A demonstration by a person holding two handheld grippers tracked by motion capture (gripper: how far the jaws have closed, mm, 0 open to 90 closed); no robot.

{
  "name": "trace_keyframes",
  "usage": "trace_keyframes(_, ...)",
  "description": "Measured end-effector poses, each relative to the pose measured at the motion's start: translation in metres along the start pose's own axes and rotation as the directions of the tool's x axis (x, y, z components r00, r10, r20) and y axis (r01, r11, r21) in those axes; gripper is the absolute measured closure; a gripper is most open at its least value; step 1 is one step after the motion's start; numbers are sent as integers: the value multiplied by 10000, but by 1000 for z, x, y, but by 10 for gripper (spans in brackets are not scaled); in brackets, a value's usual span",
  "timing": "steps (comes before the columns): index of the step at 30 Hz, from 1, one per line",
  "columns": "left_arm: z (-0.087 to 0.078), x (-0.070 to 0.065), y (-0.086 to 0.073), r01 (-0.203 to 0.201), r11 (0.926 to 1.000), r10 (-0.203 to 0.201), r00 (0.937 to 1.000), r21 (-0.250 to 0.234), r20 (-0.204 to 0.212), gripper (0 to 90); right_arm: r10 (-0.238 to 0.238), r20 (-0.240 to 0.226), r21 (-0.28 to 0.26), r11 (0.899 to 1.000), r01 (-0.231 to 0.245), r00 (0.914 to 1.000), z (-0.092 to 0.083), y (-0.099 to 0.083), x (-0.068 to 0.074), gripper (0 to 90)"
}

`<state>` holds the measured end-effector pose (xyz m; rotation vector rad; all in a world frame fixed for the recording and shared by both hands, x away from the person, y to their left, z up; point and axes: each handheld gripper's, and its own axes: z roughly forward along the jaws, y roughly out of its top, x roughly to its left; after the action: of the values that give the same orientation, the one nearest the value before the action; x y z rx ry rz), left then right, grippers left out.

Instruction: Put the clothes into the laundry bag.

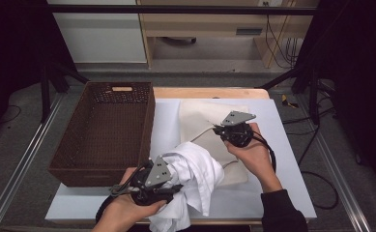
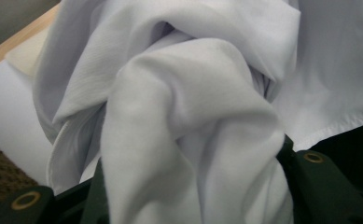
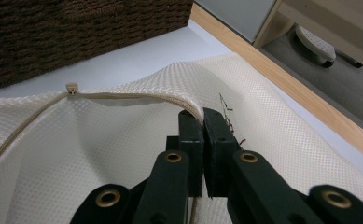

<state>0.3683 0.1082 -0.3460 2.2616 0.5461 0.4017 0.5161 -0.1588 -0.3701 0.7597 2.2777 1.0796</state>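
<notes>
— On the near edge of the table [image 1: 282, 145], what's that white heap?
— Soft, smooth cloth [image 1: 195, 179], bunched in deep folds. The left gripper [image 1: 173, 186] has a thick wad of it pinched between its jaws; part hangs over the table's front edge.
— And the cream thing?
— A mesh bag [image 1: 209, 121], flat, with a dimpled weave and a zipper [image 3: 72, 88] along its rim. The right gripper [image 1: 219, 129] has its jaws pressed together on that rim, lifting it into a low arch.
— How are the hands set?
— Left hand low at the front, gripper pointing right. Right hand comes in from the right, gripper pointing left.
— Any room around?
— A brown wicker basket [image 1: 103, 135] stands at the left, just beside the cloth. Bare white table runs along the right. Whether cloth and bag touch, I can't quite tell.
</notes>
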Motion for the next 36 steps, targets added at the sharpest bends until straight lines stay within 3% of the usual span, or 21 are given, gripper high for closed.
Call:
trace_keyframes(7, 7, -13, 2, -303, 9995, 299, 9990, 114, 343, 521, -1, -15, -10, 10000, 1, 10000, 0, 0, 0, 876)
trace_keyframes(9, 12, -19, 0, -655, 9973, 641, 9971, 321, 418, 519, 6, -7, -32, 10000, -6, 10000, -1, 0, -1, 876)
trace_keyframes(15, 20, -25, -3, -743, 9961, 705, 9947, 487, 744, 519, 18, -5, -44, 10000, -18, 10000, -1, 0, -1, 876)
trace_keyframes(18, 34, -27, -6, -837, 9936, 769, 9931, 757, 882, 519, -25, 2, -30, 10000, 25, 10000, -1, 1, 0, 876)
trace_keyframes(26, 69, -18, -13, -523, 9920, 426, 9954, 1153, 856, 519, -88, -45, 14, 10000, 88, 10000, 0, 1, 1, 877)
trace_keyframes(36, 76, -18, -12, -451, 9930, 363, 9960, 1090, 813, 519, -81, -56, 13, 10000, 81, 10000, -1, 1, 1, 877)
